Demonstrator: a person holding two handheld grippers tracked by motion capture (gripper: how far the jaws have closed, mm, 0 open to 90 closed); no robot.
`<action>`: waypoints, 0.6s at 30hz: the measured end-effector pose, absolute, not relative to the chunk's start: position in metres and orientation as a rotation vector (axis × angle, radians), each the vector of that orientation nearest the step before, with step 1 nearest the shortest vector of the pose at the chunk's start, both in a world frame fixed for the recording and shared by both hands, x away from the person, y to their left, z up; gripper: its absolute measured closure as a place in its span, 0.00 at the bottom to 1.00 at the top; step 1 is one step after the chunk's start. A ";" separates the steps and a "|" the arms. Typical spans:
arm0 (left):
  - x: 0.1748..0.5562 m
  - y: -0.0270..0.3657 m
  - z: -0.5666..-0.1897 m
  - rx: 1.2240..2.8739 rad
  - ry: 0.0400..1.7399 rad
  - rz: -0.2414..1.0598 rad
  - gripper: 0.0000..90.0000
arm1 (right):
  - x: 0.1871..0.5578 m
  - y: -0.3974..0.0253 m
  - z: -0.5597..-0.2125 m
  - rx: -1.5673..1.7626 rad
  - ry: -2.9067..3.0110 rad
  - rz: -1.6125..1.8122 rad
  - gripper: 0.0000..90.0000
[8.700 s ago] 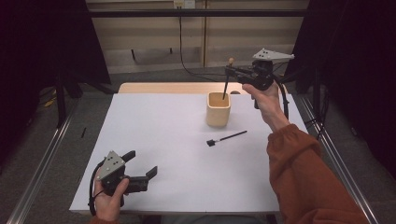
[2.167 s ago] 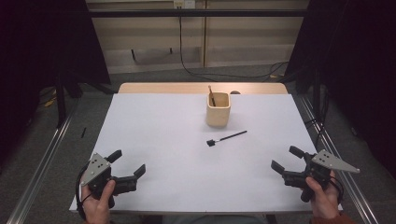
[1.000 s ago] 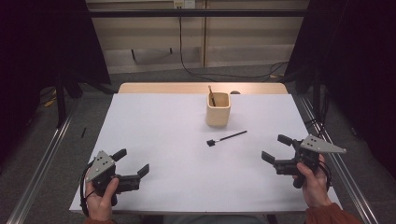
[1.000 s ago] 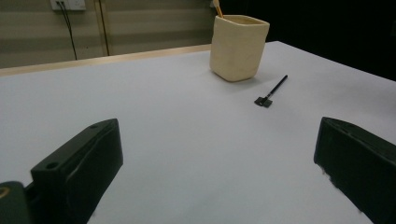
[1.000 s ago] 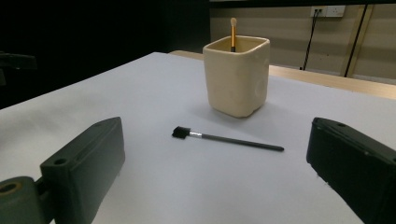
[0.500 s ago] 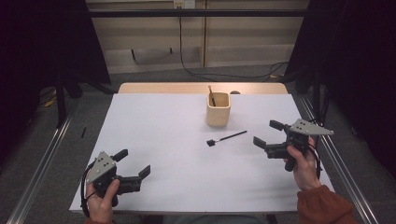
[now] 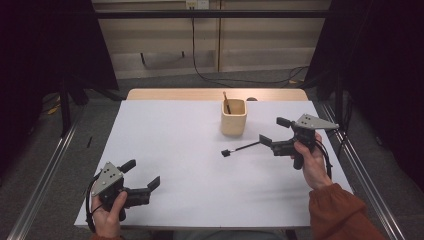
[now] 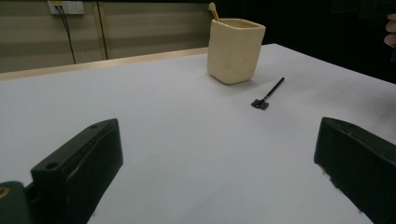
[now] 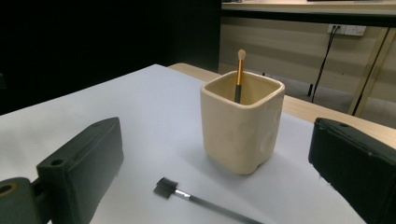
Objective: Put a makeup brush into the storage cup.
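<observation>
My right gripper has its fingers spread wide with nothing between them, and in the right gripper view the black brush lies on the table just ahead of the jaws, its small square head pointing toward the left jaw and its thin handle running off toward the bottom edge. From the high view the black brush sits flat on the white table cover, its handle end very near my right gripper's lower jaw, though I cannot tell whether they touch. Just beyond it stands the cream square cup, upright, with a gold-handled brush leaning inside it, tip up. The cup and the black brush are near each other but apart. My left gripper rests at the near left part of the table, well apart from both, its jaws also spread and holding nothing; in the left gripper view the cup and the brush show far ahead on the right.
</observation>
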State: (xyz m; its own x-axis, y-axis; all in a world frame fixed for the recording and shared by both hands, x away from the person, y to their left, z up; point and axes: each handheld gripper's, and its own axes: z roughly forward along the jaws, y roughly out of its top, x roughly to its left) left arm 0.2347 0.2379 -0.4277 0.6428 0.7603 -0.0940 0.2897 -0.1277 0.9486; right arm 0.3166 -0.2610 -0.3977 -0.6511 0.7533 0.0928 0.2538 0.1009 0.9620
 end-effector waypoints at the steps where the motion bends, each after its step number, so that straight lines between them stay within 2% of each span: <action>1: 0.235 0.238 -0.428 1.705 0.862 0.504 0.01 | 0.319 -0.260 -0.397 0.977 1.964 1.570 0.03; 4: 0.235 0.238 -0.428 1.707 0.861 0.504 0.01 | 0.327 -0.258 -0.395 0.979 1.960 1.571 0.06; 18: 0.235 0.239 -0.429 1.713 0.856 0.500 0.01 | 0.358 -0.251 -0.390 0.967 2.018 1.520 0.05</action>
State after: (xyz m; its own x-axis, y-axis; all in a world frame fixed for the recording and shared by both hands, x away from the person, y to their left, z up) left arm 0.2352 0.2386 -0.4285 0.6494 0.7550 -0.0911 0.2912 -0.1361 0.9469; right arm 0.3581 -0.2511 -0.3900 -0.6627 0.7459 0.0672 0.2704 0.1546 0.9502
